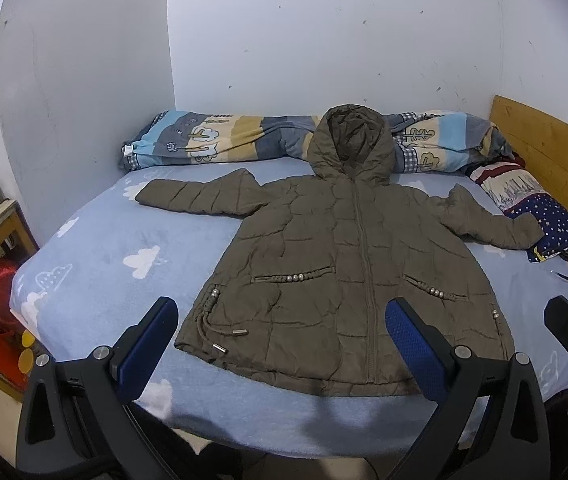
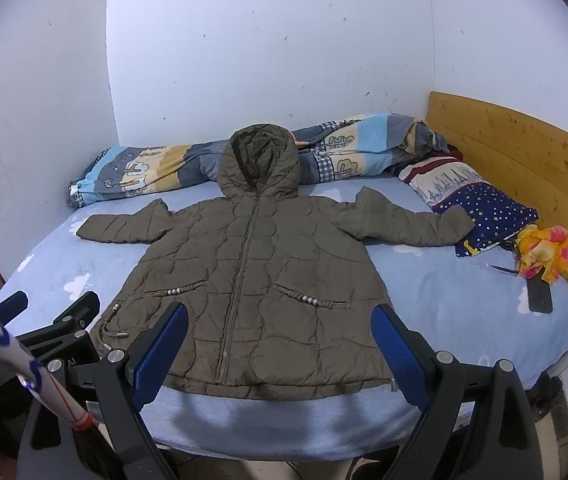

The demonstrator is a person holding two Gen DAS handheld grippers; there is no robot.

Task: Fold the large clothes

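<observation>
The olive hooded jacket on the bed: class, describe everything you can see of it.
The olive jacket is quilted and puffy, zipped shut, lying front up and flat on the light blue sheet. Both sleeves are spread sideways; its hood rests against the rolled striped blanket. Two slanted pockets carry pearl-like beads, and a drawstring with metal tips lies near the hem. One cuff touches the starry pillow. Neither gripper touches it.

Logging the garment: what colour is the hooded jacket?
Olive-brown, quilted; the jacket shows best in the right wrist view.
</observation>
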